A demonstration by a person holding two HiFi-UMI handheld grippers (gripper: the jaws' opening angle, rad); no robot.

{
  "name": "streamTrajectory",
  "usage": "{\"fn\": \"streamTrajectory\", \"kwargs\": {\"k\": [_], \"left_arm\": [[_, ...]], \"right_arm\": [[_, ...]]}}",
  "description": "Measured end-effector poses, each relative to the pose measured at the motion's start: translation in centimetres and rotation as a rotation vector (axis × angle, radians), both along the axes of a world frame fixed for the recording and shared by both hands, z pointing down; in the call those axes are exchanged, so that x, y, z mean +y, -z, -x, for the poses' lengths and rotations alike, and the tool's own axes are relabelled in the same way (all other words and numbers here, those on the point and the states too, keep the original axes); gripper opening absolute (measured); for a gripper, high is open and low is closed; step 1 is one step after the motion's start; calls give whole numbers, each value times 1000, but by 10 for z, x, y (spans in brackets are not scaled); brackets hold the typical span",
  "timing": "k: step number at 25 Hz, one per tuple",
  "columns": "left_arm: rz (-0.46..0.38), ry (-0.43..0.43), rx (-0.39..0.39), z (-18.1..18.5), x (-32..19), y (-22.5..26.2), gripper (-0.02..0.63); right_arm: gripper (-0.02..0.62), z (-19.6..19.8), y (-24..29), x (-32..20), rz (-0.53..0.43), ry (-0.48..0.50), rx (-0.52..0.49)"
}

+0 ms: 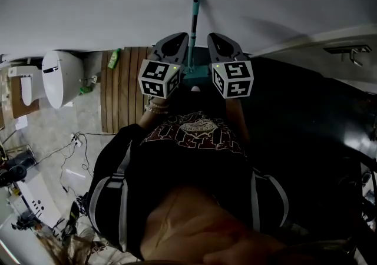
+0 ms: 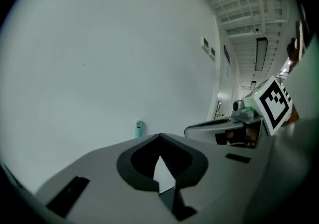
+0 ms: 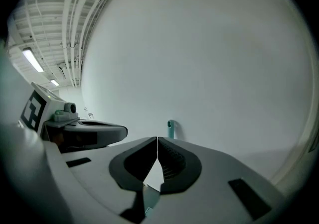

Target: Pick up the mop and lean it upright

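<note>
Your left tongs (image 1: 178, 40) and right tongs (image 1: 215, 40) are both closed on nothing, and the mop (image 1: 194, 22) stands between them, just ahead, its long handle upright against the wall (image 1: 88, 5), equally near either hand.

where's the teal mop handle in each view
Head view: the mop handle is at top centre, running up the picture against the white wall.
Left gripper view: only its tip shows, left of centre, just above the shut left claw.
Right gripper view: the tip is just right of centre, above the shut right claw.
Shared landmark: the white wall behind the handle.
</note>
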State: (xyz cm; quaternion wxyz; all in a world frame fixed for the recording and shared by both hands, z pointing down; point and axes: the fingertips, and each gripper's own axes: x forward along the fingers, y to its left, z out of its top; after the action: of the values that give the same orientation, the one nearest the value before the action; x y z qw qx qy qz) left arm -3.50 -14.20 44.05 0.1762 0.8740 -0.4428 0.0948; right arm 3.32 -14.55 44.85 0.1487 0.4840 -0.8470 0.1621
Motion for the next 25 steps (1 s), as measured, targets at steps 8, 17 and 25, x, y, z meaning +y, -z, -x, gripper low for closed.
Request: {"fn": "streamTrajectory", "kwargs": {"k": [8, 17, 25], "left_arm": [[29, -24, -26, 3, -33, -20, 46], [30, -53, -80, -6, -71, -37, 49], [35, -70, -113, -16, -98, -51, 115]], "right_arm": [[20, -4, -2, -22, 10, -48, 12], [20, -32, -8, -34, 33, -142, 23], [20, -56, -17, -32, 62, -218, 25]]}}
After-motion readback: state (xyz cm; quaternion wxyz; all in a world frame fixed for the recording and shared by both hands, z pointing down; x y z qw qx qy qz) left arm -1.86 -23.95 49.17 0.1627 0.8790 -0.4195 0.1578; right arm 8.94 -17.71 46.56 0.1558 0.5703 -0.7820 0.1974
